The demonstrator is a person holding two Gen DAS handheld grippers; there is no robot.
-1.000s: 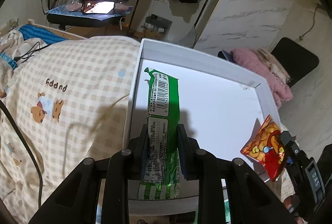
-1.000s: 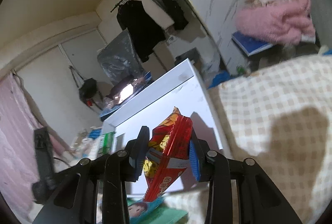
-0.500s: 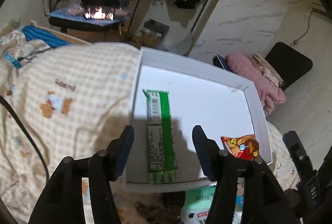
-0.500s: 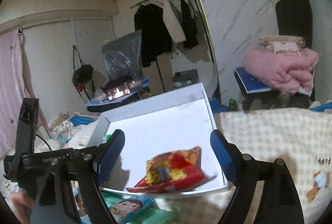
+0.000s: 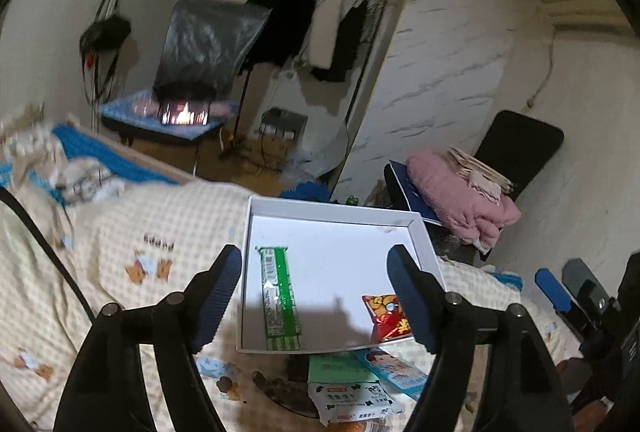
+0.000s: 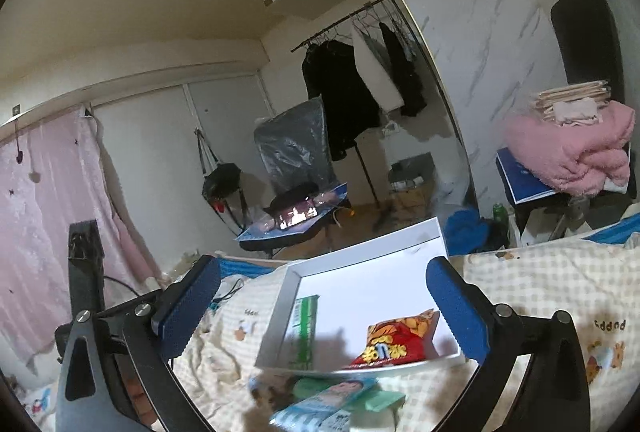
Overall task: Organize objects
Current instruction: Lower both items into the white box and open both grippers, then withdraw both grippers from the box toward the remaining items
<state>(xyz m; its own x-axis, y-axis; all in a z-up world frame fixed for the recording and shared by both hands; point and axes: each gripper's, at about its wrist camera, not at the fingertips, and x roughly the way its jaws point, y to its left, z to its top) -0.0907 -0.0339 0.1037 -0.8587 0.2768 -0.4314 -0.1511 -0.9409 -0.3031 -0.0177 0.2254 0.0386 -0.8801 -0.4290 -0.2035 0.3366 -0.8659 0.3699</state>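
The green pack [image 5: 279,299] lies flat in the white box [image 5: 332,210], beyond the left gripper [image 5: 316,298] and nearer its left finger [image 5: 216,296]. The jaws are opening, released, nothing between the pads. The red bag [image 6: 394,344] lies in the box's near corner, ahead of the right gripper [image 6: 326,312], close to its right finger [image 6: 456,312]. Those jaws are also opening, spread wide, touching nothing. More packets [image 5: 356,388] lie on the checked blanket [image 5: 132,232] below both grippers, outside the box.
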